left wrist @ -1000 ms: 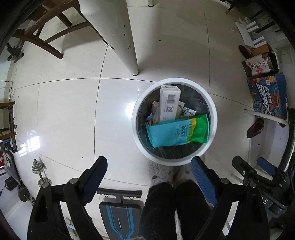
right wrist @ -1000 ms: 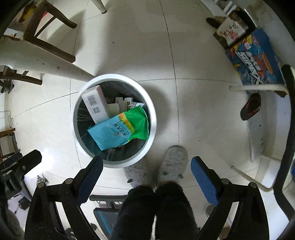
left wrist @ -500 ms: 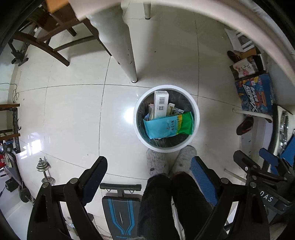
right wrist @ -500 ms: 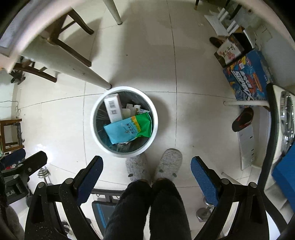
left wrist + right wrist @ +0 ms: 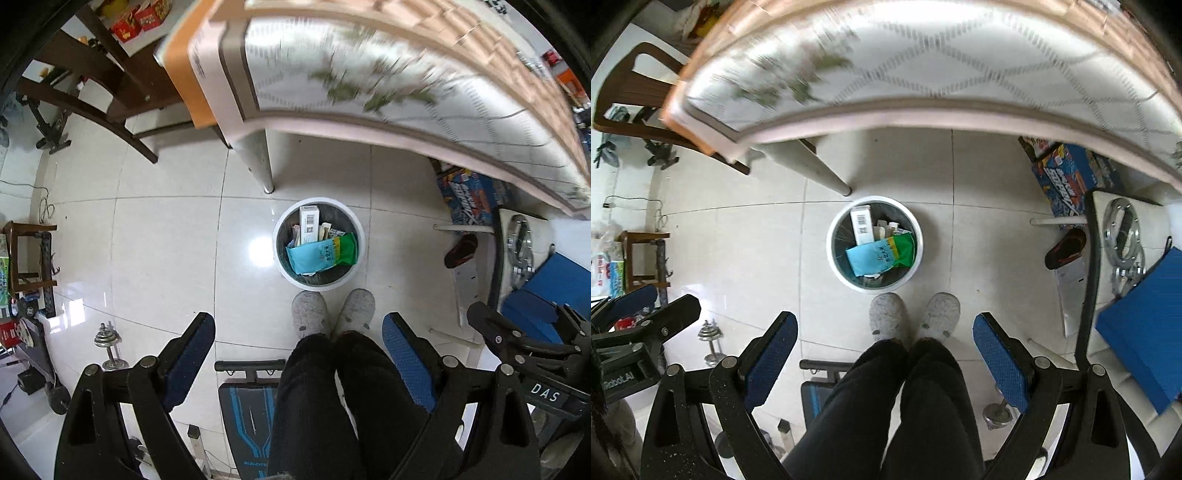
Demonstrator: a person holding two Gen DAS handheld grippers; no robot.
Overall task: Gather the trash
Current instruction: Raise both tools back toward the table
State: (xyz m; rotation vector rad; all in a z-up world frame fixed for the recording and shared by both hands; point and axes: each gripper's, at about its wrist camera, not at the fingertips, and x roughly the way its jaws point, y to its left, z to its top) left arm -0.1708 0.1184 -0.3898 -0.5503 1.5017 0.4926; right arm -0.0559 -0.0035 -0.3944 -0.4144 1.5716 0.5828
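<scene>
Both claws hang empty and spread wide above the floor: the left claw [image 5: 299, 354] and the right claw [image 5: 884, 349] each show their blue pads well apart with nothing between them. Below them, just ahead of the person's grey slippers [image 5: 332, 314], stands the white trash bin [image 5: 279, 258] on the tiled floor [image 5: 166, 240], close to the foot of a table leg [image 5: 264, 166] at the near edge of the tabletop [image 5: 406, 74], whose patterned cloth is blurred. The trash is in the bin: a teal-and-green packet [image 5: 321, 253] lies across the top, with a white barcoded box [image 5: 309, 225] leaning upright behind it against the far wall, and smaller scraps between them that I cannot make out. The packet looks like thin, soft film, light and likely slippery, so I would pinch it at a flat end seam rather than across its puffy middle. The box looks stiff cardboard and probably light; its narrow sides would give the pads a firm grip, though hard squeezing could crush it. The bin itself seems rigid plastic with a dark liner [image 5: 842, 254]; I judge the rim the sensible place to take hold. Whether more trash waits on the tabletop I cannot tell.
</scene>
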